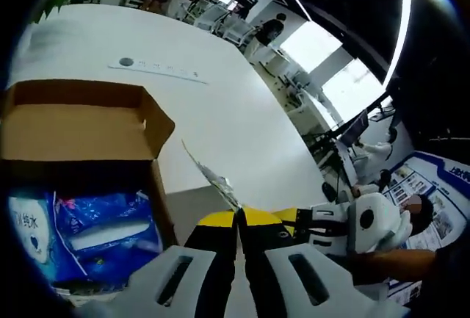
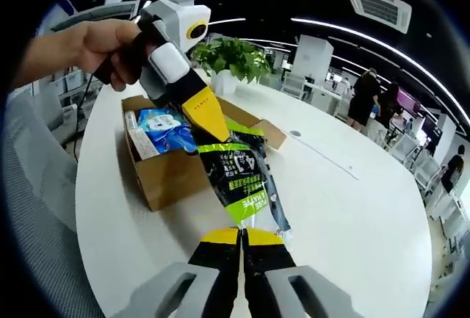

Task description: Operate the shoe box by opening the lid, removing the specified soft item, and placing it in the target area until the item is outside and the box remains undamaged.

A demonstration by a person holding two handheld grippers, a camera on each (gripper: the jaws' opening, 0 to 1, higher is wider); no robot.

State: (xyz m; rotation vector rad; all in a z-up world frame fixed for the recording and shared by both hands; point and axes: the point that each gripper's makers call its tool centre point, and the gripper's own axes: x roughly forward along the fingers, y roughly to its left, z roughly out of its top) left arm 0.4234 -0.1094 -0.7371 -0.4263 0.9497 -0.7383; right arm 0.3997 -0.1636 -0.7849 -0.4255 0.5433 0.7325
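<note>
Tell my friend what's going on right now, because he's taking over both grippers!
Left gripper: shut on one end of the black-and-green soft pack, next to the box.
Right gripper: shut on the pack's other end.
The pack hangs stretched between them above the white table, already outside the shoe box.
Box: lid flaps open, blue packs still inside, no damage seen.
Done: lid opened, pack lifted out.
Left: set the pack down on the table at the target area, then let go.

White oval bench [image 2: 352,186]; potted plant [image 2: 231,57]; office desks behind; ceiling strip lights [image 2: 352,28], AC vent [image 2: 380,6].
</note>
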